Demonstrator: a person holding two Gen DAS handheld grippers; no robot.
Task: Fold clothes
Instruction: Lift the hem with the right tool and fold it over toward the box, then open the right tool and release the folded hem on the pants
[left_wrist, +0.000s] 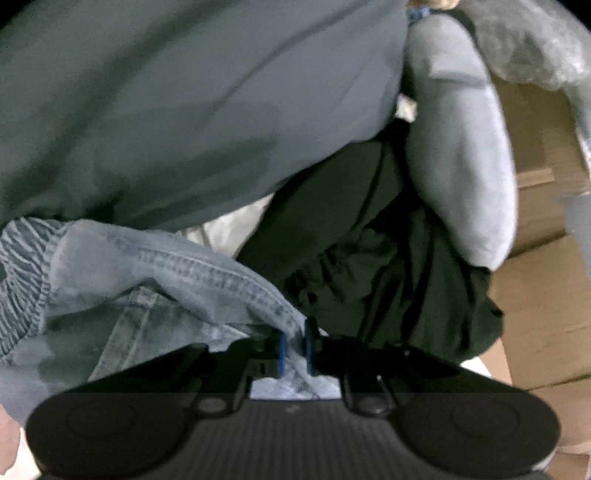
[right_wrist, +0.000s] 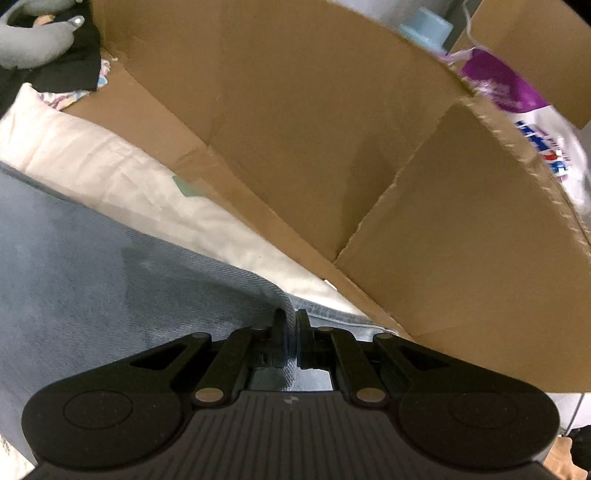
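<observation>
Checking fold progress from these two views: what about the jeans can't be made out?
- Left wrist view: most of the jeans lie hidden under a dark grey garment; blurred.
- Right wrist view: the jeans run off the left edge; the right gripper covers the pinched hem.

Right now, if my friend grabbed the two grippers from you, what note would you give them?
Left gripper: shut on the stitched hem of the faded light-blue denim garment.
Right gripper: shut on an edge of blue denim, probably the same garment; I cannot be sure.
Around: a black garment and a big grey-green cloth lie past the left gripper; a cream cloth lies against the brown cardboard box.
Done: both edges gripped.
Left: no finished fold shows yet; fold the denim, then the rest.
</observation>
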